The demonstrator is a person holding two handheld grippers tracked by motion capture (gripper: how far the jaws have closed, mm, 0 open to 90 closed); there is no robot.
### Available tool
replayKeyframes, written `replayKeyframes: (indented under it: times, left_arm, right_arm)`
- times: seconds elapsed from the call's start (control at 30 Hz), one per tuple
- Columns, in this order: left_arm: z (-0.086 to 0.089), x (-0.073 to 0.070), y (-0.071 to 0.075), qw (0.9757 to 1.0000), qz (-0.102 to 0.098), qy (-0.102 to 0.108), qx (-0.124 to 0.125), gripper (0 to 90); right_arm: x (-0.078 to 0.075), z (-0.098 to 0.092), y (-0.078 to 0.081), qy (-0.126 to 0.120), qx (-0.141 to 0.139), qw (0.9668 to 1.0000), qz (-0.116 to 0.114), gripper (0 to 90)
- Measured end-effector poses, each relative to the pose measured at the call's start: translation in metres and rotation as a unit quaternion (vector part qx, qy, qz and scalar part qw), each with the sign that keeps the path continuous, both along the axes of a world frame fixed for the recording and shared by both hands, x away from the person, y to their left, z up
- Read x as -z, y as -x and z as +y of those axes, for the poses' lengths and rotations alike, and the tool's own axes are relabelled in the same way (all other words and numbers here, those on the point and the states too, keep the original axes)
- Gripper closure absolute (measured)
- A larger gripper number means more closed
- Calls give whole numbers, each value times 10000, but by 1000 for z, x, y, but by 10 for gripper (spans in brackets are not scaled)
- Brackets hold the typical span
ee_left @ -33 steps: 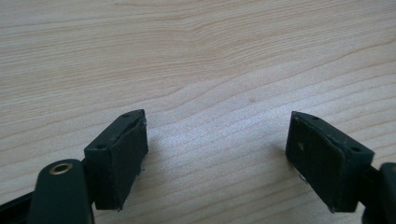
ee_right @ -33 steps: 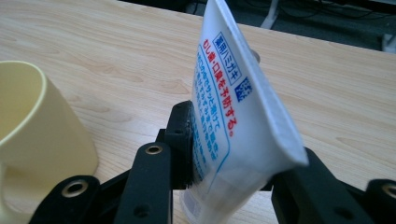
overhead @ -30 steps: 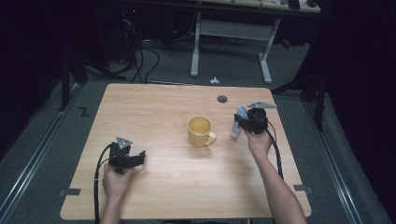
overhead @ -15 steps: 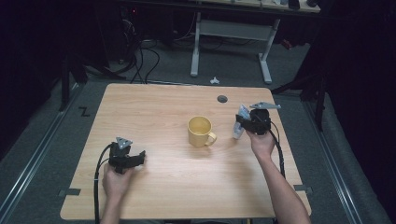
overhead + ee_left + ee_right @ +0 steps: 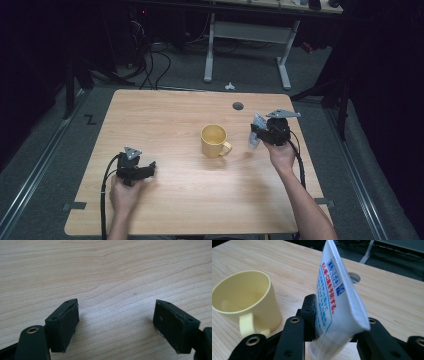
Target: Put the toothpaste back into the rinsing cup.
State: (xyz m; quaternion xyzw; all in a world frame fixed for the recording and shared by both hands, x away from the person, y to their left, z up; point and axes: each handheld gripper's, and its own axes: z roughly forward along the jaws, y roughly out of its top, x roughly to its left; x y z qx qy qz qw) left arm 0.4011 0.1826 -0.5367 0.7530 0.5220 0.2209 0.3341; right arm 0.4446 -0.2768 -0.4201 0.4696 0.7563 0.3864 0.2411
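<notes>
A yellow mug (image 5: 215, 140) stands upright near the middle of the wooden table (image 5: 170, 115), handle toward the right front; in the right gripper view the yellow mug (image 5: 247, 302) is empty. My right gripper (image 5: 258, 133) is held above the table to the mug's right, shut on a white tube (image 5: 337, 302) with blue and red print; the white tube (image 5: 256, 131) points up and away. My left gripper (image 5: 148, 169) rests low at the table's front left; its jaws stand wide apart over bare wood, left gripper (image 5: 116, 322) open with nothing between them.
A round cable hole (image 5: 238, 106) lies in the table near its back edge. Beyond the table stand a white desk frame (image 5: 247, 35) and cables on the dark floor. A small white object (image 5: 229, 86) lies on the floor behind the table.
The right gripper with the tube has shifted slightly toward the front. The left gripper and the mug have not moved.
</notes>
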Motion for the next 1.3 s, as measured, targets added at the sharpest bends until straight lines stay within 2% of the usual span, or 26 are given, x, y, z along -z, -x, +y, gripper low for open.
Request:
replayKeyframes:
  times: [0.1, 0.37, 0.97, 1.3]
  left_arm:
    - [0, 0, 0, 10000, 2, -1, 0, 213]
    - [0, 0, 0, 10000, -4, 1, -4, 213]
    - [0, 0, 0, 10000, -3, -1, -3, 213]
    - [0, 0, 0, 10000, 3, 1, 0, 213]
  right_arm:
    - [-3, 0, 3, -31, -29, 10000, -68, 685]
    - [-12, 1, 4, -181, -111, 9998, -35, 685]
    - [-31, 13, 10, -250, -477, 9984, -181, 686]
    - [-42, 23, 12, -326, -664, 9971, -154, 687]
